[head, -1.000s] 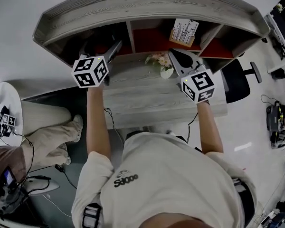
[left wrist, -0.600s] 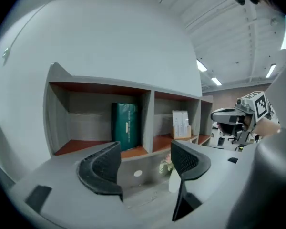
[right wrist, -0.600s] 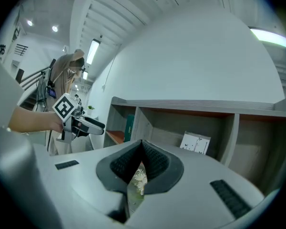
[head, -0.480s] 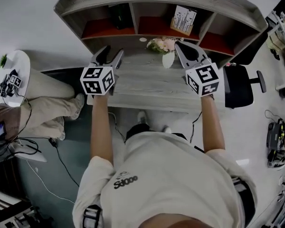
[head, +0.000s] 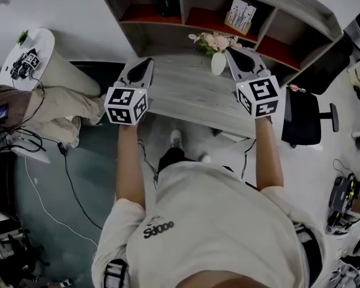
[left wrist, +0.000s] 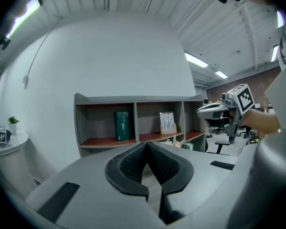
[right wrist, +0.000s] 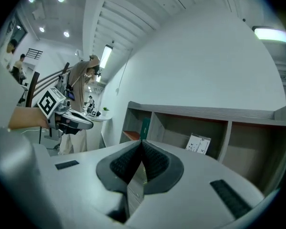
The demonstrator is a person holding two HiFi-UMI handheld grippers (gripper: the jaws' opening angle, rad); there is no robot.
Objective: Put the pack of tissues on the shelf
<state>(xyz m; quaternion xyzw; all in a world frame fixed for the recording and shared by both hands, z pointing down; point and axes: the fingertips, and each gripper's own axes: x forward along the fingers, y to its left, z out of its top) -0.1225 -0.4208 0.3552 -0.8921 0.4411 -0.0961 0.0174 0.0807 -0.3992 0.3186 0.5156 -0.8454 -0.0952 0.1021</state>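
Observation:
A dark green pack of tissues [head: 167, 0] [left wrist: 122, 126] stands upright in the left compartment of the grey shelf [head: 324, 26], on its red floor. My left gripper [head: 146, 63] [left wrist: 146, 144] hovers over the left end of the wooden desk [head: 192, 98], well back from the shelf, jaws shut and empty. My right gripper [head: 234, 51] [right wrist: 142, 143] is level with it over the desk's right part, also shut on nothing. Each gripper shows in the other's view: the right gripper [left wrist: 214, 109] and the left gripper [right wrist: 78, 123].
A white vase [head: 218, 63] with pink flowers stands on the desk between the grippers. A white printed card [head: 240, 15] leans in the middle compartment. A black office chair [head: 303, 116] is at the right; a seated person's legs [head: 60, 110] and a round white table [head: 30, 59] at the left.
My left gripper has come back out of the left compartment and shut its jaws, leaving the green pack on the shelf. Both grippers and the head view have drawn back from the shelf.

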